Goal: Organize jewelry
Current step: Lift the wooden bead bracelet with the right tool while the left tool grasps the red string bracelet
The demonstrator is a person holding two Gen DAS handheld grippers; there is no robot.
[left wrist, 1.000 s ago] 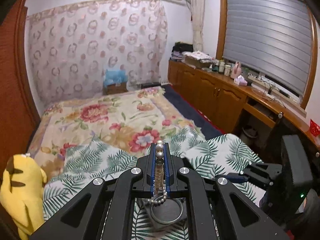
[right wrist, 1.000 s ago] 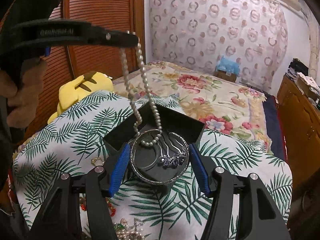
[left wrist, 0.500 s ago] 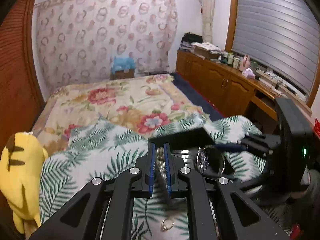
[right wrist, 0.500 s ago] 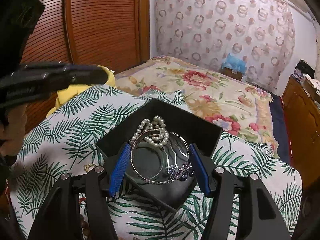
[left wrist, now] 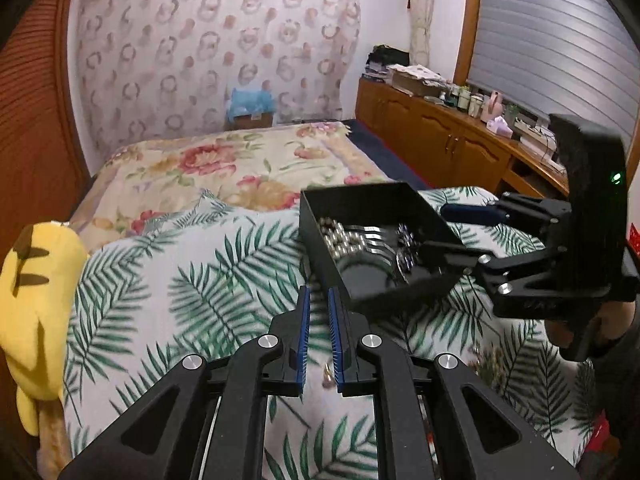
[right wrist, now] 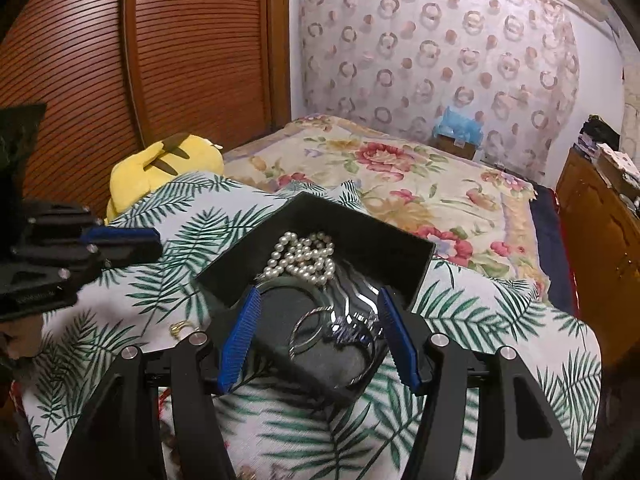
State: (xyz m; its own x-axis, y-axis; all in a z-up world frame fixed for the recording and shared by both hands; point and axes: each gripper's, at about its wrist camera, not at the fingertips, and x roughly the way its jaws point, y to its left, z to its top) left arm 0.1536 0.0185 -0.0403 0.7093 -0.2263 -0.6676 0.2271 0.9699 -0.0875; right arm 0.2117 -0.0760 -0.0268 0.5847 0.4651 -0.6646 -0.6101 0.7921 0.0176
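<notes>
A black jewelry box [right wrist: 360,240] is held at its near corner between the blue pads of my right gripper [right wrist: 316,312]. In it lie a pearl necklace [right wrist: 304,258], a silver bangle [right wrist: 312,330] and a silver hair comb with a dark blue ornament [right wrist: 354,326]. The box also shows in the left wrist view [left wrist: 360,208], with the right gripper [left wrist: 472,236] on it. My left gripper [left wrist: 318,312] is left of the box, low over the palm-leaf cloth [left wrist: 192,280], its jaws slightly apart and empty. A gold ring [right wrist: 182,326] lies on the cloth.
A yellow plush toy [left wrist: 36,308] lies at the cloth's left edge. More loose jewelry [left wrist: 482,360] lies on the cloth near my right gripper. A floral bedspread [right wrist: 400,176] stretches behind. Wooden cabinets [left wrist: 440,144] stand to the right, a slatted wardrobe [right wrist: 140,60] to the left.
My left gripper lowered the pearl necklace into the box, let it go, and drew back to the left and down. My right gripper kept hold of the box.
</notes>
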